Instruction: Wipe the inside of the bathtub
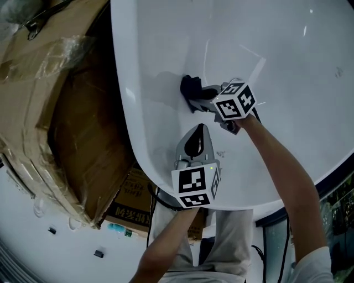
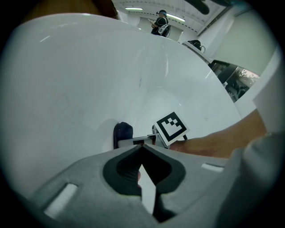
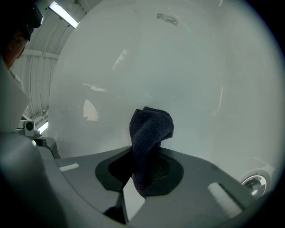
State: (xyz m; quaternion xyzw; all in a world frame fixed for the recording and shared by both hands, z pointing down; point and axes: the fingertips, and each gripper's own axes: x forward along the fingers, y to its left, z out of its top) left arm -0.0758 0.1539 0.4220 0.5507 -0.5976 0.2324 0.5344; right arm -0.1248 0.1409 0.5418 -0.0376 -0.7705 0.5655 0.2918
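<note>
White bathtub (image 1: pixel 166 44) wall fills view, cardboard box (image 1: pixel 66 110) at 9 o'clock. Your right gripper (image 1: pixel 200 99) is clamped on the dark cloth (image 1: pixel 189 88) near centre, at the wall, likely for scrubbing. Your left gripper (image 1: pixel 200 130) at 6 o'clock has jaws closed on nothing, seemingly parked clear of the wipe

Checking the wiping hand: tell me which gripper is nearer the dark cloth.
Right. The right gripper is shut on the dark cloth against the bathtub; the left gripper, shut and empty, sits apart from it.

Warehouse-like hall: uninstalled white bathtub (image 1: pixel 276 55) beside plastic-wrapped cardboard boxes (image 1: pixel 66 110), ceiling strip lights (image 2: pixel 133 8) overhead.
</note>
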